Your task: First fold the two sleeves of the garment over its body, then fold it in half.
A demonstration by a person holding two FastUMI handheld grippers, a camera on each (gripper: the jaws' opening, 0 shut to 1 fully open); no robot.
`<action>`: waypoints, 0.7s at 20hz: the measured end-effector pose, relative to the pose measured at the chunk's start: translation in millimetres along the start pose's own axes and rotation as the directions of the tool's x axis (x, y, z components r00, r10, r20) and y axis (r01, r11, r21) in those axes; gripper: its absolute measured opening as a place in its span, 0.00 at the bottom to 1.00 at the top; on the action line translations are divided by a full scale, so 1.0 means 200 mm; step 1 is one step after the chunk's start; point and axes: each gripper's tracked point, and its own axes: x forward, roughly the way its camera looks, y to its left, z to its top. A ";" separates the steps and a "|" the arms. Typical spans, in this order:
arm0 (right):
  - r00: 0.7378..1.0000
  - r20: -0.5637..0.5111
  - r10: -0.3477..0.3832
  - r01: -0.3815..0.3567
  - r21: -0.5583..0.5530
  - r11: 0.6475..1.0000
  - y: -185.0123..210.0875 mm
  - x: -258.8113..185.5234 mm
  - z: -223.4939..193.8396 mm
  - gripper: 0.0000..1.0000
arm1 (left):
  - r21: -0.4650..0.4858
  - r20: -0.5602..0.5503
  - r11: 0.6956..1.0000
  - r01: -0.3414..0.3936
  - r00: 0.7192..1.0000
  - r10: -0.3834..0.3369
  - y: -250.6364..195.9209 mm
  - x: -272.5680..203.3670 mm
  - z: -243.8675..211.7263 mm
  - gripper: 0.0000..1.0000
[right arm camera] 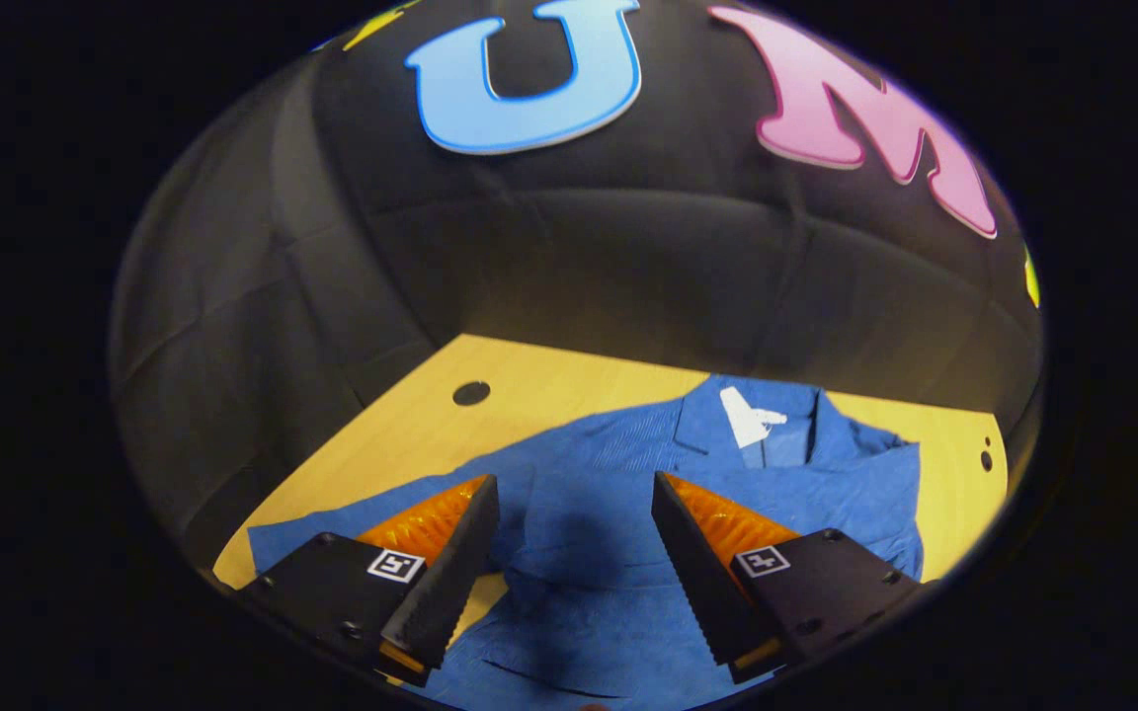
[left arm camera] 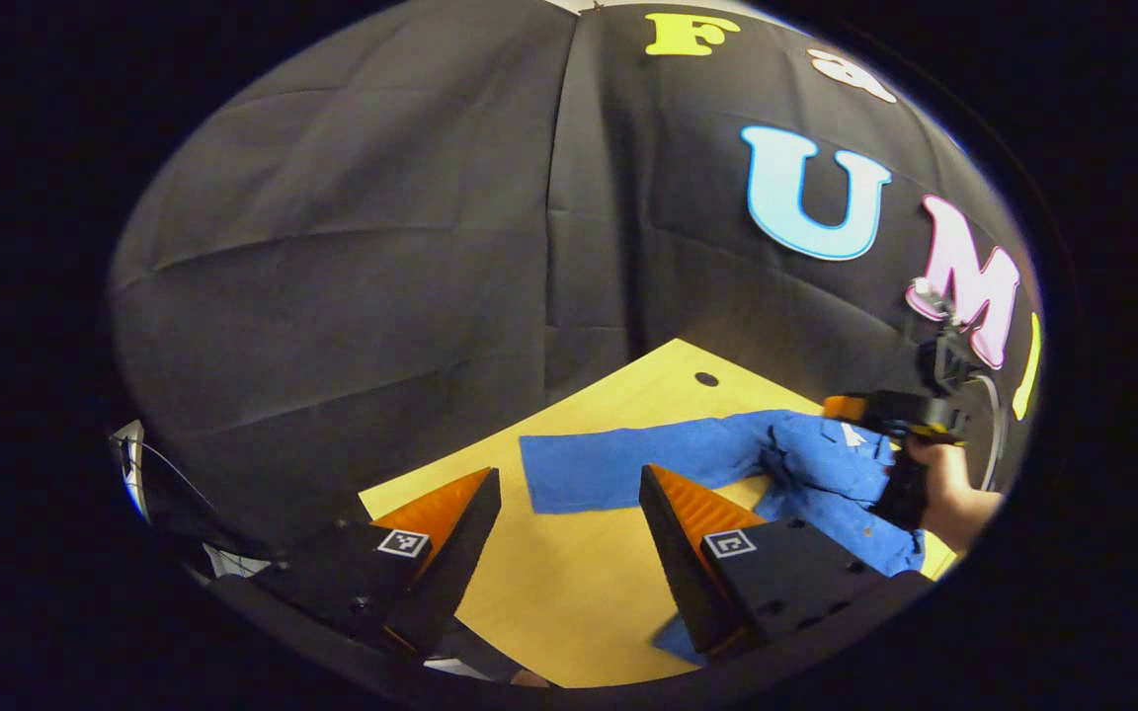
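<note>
Left gripper (left arm camera: 569,484) released | right gripper (right arm camera: 574,489) released above blue shirt (right arm camera: 628,494) | sleeve (left arm camera: 628,469) outstretched on table (left arm camera: 569,592)

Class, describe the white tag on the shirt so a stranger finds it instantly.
Start at the yellow wooden table, where a blue collared shirt lies spread. At its open collar sits the small white tag, the one pale patch on the blue cloth.

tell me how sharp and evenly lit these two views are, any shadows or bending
Left gripper view: sharp in the middle, the blue cloth shirt well lit on the pale wooden table, the far right gripper dimmer and softer near the edge. Right gripper view: the shirt carries a dark shadow between the open jaws, and the table's far edge bows from fisheye distortion.
</note>
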 end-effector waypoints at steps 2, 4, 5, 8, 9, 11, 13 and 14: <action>0.999 0.052 0.015 -0.014 -0.034 0.999 -0.02 -0.15 0.04 0.98 | 0.022 0.003 0.999 -0.023 1.000 0.023 0.03 0.14 0.01 0.83; 0.995 0.098 0.024 -0.018 -0.061 0.998 -0.06 -0.28 0.07 0.98 | 0.036 -0.010 0.999 -0.024 1.000 0.024 0.05 0.29 -0.01 0.83; 0.993 0.114 0.020 -0.013 -0.065 0.998 -0.09 -0.34 0.07 0.98 | 0.041 -0.037 0.999 -0.019 0.999 0.020 0.04 0.37 -0.04 0.83; 0.987 0.162 0.010 -0.006 -0.027 1.000 -0.16 -0.50 0.09 0.98 | 0.103 -0.117 0.995 -0.011 0.993 0.023 0.03 0.59 -0.11 0.84; 0.984 0.176 0.001 0.001 -0.015 1.000 -0.20 -0.55 0.10 0.98 | 0.106 -0.142 0.994 -0.027 0.989 0.042 0.02 0.67 -0.13 0.84; 0.981 0.192 -0.013 0.017 -0.017 1.000 -0.27 -0.68 0.11 0.97 | 0.064 -0.196 0.996 -0.059 0.978 0.071 0.01 0.79 -0.19 0.84; 0.980 0.199 -0.022 0.029 -0.032 0.999 -0.34 -0.79 0.10 0.98 | 0.012 -0.242 0.994 -0.110 0.964 0.109 0.05 0.83 -0.23 0.84; 0.980 0.200 -0.019 0.028 -0.040 0.999 -0.37 -0.84 0.09 0.97 | -0.014 -0.263 0.993 -0.119 0.958 0.111 0.07 0.83 -0.23 0.82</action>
